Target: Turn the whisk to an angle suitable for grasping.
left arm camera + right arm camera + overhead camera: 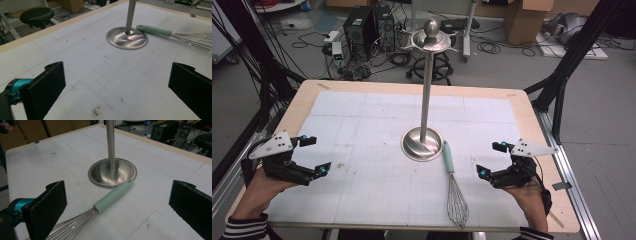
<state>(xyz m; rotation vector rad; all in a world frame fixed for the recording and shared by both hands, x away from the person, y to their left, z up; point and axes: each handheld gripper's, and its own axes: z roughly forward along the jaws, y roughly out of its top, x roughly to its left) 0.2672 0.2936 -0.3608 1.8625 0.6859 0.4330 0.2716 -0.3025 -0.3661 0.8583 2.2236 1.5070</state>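
The left gripper (311, 156) sits at the lower left of the high view, jaws spread wide, empty. At frame centre a steel stand (423, 142) rises from its round base. Just right of that base, touching its rim, lies a whisk (454, 186) with a mint handle. At the lower right, the right gripper (491, 160) is also spread wide, the whisk near it on its left.

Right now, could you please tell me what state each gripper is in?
Left gripper: open, jaws wide apart, holding nothing.
Right gripper: open, holding nothing; the whisk lies untouched on the table.
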